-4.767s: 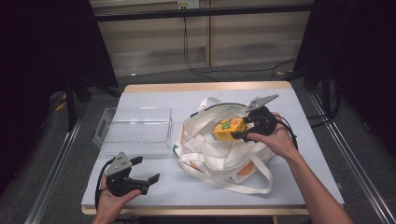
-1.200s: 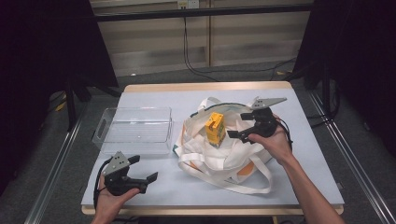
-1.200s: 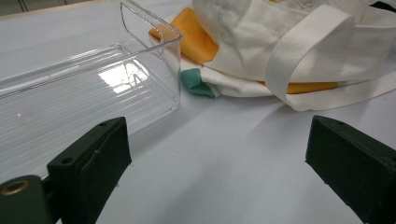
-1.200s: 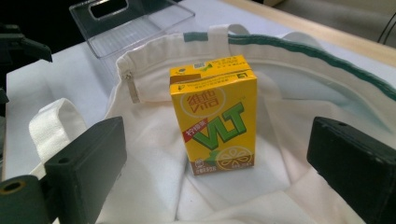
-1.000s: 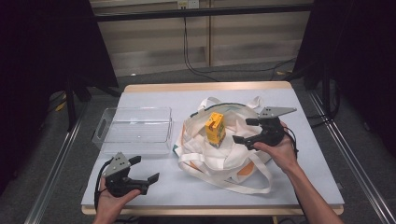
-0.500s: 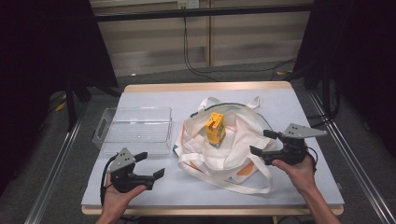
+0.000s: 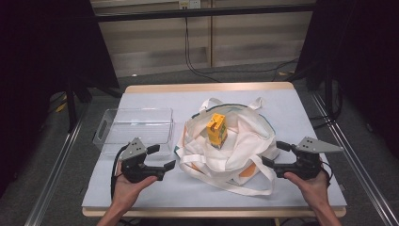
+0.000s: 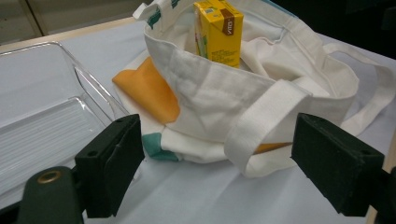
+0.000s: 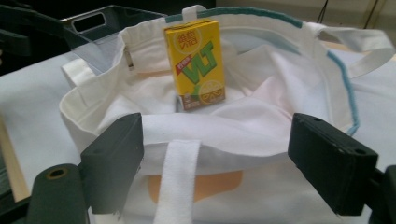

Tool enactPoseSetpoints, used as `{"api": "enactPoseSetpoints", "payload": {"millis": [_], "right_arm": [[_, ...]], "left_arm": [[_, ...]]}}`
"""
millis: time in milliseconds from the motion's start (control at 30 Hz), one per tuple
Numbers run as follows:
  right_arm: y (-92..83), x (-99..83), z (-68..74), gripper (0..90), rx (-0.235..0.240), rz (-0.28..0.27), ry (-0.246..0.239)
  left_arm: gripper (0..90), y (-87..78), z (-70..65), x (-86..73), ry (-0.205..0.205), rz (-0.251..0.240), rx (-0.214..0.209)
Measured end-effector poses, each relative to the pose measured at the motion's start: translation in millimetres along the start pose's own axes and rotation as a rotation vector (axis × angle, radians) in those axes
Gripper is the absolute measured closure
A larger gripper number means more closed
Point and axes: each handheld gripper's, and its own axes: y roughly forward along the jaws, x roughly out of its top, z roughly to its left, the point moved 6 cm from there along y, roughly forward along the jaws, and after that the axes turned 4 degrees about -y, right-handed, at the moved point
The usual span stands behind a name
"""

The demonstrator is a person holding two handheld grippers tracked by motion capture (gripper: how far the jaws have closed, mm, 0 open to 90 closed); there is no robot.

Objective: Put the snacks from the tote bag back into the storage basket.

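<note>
Handling: tote bag [image 7: 235,146], soft, light and floppy, lies between both grippers; juice carton [image 7: 217,130] stands upright inside | grip: rim or strap [image 8: 261,116] ahead of the fingers | left gripper [image 7: 157,157] and right gripper [image 7: 272,154] level, aimed inward, jaws just been narrowing, grasping nothing.

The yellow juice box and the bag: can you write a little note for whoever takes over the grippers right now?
Left gripper: open, holds nothing, jaws have just been closing a bit, aimed at the white tote bag.
Right gripper: open, holds nothing, jaws also closing a bit, facing the bag's other side.
Yellow juice box: upright inside the bag.
Clear tray: beside the bag.
Done: box is in.
Left, probably: grasp the bag's straps or rim.
</note>
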Motion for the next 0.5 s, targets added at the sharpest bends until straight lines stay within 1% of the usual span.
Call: {"api": "enactPoseSetpoints", "payload": {"millis": [67, 133, 233, 267, 300, 333, 400, 467, 500], "right_arm": [[-1.1, -2.1, 0.1, 18.4, -0.019, -0.005, -0.001], [-4.4, -2.6, -0.6, 18.4, -0.017, -0.013, 0.003], [-8.2, -4.0, -2.1, 18.4, -0.033, -0.017, -0.002], [-8.7, -5.2, -3.0, 18.4, -0.040, -0.012, -0.002], [-9.3, -5.7, -3.9, 18.4, -0.042, -0.013, -0.004], [-9.9, -5.8, -4.7, 18.5, -0.037, -0.018, 0.003], [-10.6, -6.1, -5.0, 18.5, -0.028, -0.026, 0.011], [-8.9, -6.9, -3.8, 18.6, -0.024, -0.025, 0.013], [-8.1, -7.7, -3.5, 18.5, -0.021, -0.020, 0.007]], "left_arm": [[22.4, 2.9, -1.5, 5.6, -0.009, 0.001, 0.007], [22.7, 7.3, -2.8, 11.1, -0.018, 0.000, 0.010], [24.0, 14.0, -7.0, 20.0, -0.018, -0.008, 0.014], [25.3, 15.8, -8.5, 22.8, -0.011, -0.008, 0.016], [25.8, 18.2, -10.3, 25.4, -0.017, -0.008, 0.019], [27.1, 20.8, -11.5, 28.5, -0.021, -0.011, 0.039], [30.0, 26.6, -13.4, 33.2, -0.015, -0.008, 0.032], [30.8, 32.3, -14.2, 36.7, -0.005, -0.001, 0.045], [32.0, 36.6, -15.0, 39.1, -0.006, 0.003, 0.039]]}}
